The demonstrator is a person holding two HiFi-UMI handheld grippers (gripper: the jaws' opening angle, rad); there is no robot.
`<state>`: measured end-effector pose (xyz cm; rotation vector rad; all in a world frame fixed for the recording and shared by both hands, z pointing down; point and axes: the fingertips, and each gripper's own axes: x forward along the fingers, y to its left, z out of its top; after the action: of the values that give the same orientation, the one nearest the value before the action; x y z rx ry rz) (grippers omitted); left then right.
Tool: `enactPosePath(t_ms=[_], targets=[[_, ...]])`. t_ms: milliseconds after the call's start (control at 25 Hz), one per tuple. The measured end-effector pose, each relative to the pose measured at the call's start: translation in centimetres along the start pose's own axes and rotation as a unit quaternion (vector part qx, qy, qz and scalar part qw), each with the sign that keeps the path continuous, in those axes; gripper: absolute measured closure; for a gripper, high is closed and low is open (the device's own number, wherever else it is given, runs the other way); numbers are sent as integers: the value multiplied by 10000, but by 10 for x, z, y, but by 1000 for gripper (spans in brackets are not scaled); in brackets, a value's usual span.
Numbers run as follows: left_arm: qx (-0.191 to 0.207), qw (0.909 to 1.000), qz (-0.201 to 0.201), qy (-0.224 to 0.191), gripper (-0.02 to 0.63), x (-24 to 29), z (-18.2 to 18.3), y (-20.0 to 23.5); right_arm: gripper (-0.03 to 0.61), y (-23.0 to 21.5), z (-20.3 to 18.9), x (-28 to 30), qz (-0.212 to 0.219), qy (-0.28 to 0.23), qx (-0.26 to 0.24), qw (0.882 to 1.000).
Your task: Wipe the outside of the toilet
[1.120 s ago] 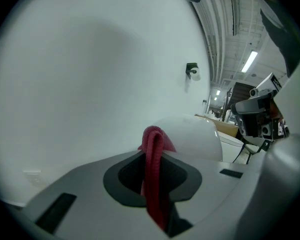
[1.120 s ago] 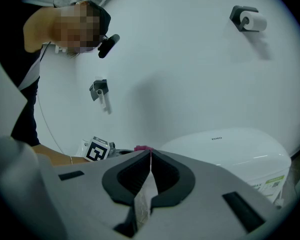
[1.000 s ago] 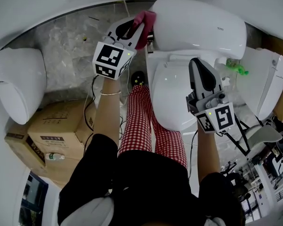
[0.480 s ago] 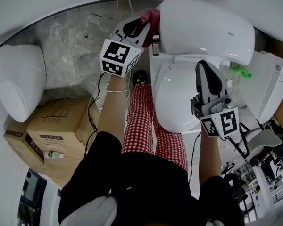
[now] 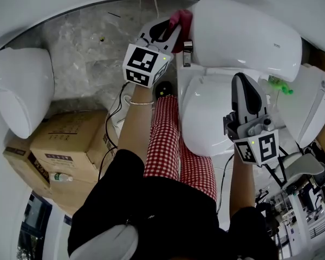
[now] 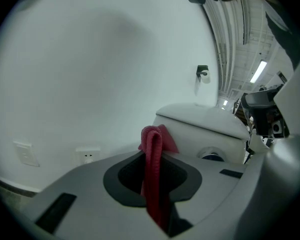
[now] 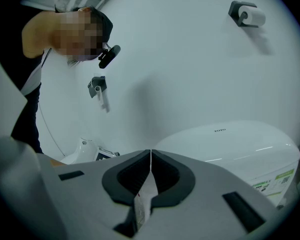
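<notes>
1. Right gripper (image 5: 242, 86): positioned nearest the operator, above the closed toilet lid (image 5: 206, 118) and clear of it. The jaws are pressed together. Its own view shows a thin pale strip in the seam between them; whether this is a scrap of paper or part of the jaw cannot be determined. This gripper carries no wiping material.

2. Left gripper (image 5: 170, 30): positioned further out, at the left end of the toilet tank (image 5: 244, 31). The jaws are clamped on a folded red cloth (image 5: 180, 19), which stands up past the jaw tips. The gap between the jaws is no wider than the fold itself.

3. Working relation: from the left gripper, the tank lies ahead and to the right. The tank's long axis runs left to right across the head view. The cloth tip sits at the tank's left end face, touching it or just beside it; firm contact cannot be confirmed. The left gripper is the nearer one to this surface and the only one equipped to wipe.

4. Expected next action (judgement): press the cloth against the tank's outer wall and draw it along the long axis, toward the right.

5. Background: plain white wall (image 6: 90, 59) behind the tank.
</notes>
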<state>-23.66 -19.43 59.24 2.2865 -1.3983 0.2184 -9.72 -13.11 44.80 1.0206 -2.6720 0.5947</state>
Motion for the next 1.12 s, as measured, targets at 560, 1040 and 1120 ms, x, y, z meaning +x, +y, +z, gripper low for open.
enactPosePath(t_ms=[560, 1040, 1120], targets=[[-158, 9997, 156, -37, 561, 12, -21, 10, 555, -4, -7, -1, -18, -10, -44, 10000], [-271, 9992, 281, -88, 561, 19, -41, 15, 555, 9, 4, 17, 176, -207, -119, 9996], [-313, 9989, 327, -85, 561, 19, -45, 17, 555, 11, 6, 18, 196, -216, -138, 9995]])
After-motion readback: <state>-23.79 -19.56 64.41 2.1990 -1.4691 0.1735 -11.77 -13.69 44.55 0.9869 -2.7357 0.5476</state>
